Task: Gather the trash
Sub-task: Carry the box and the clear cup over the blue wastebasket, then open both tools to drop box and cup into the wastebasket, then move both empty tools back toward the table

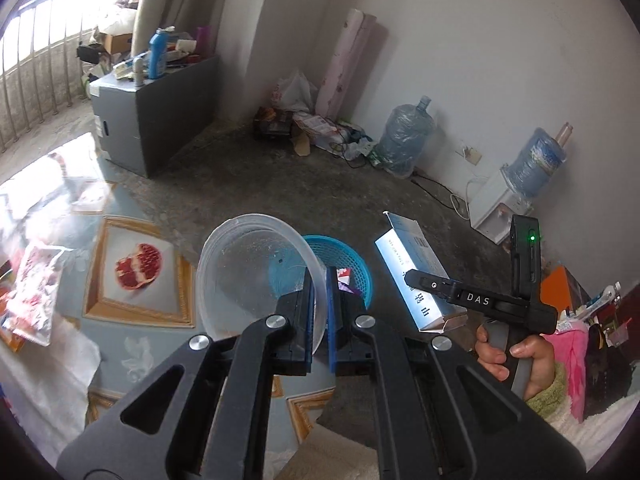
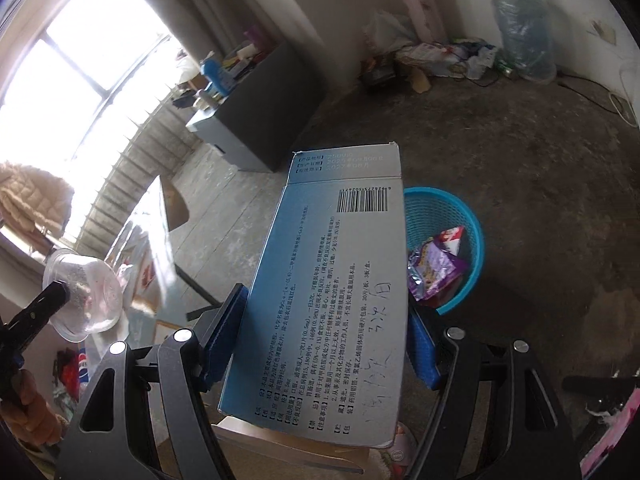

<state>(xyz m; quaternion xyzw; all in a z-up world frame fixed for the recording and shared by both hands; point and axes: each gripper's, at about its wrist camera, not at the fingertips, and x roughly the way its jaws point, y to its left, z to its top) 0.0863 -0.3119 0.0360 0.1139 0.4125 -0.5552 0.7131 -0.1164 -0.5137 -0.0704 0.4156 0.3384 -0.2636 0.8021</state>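
My left gripper (image 1: 320,312) is shut on the rim of a clear plastic bowl (image 1: 248,276), which hangs above the table edge; the same clear plastic bowl (image 2: 86,296) shows at the left of the right wrist view. My right gripper (image 2: 320,340) is shut on a blue and white medicine box (image 2: 328,300), pads pressing its two long sides; the box (image 1: 416,276) also appears in the left wrist view. A blue mesh waste basket (image 1: 344,264) stands on the floor beneath both. The basket (image 2: 460,216) holds a purple and red wrapper (image 2: 434,268).
A table (image 1: 132,312) with a pomegranate-print cloth carries snack bags at the left. A grey cabinet (image 1: 152,120) stands near the window. Bags and litter lie in the far corner (image 1: 304,120), with a water jug (image 1: 404,136) and a dispenser (image 1: 504,208) along the wall.
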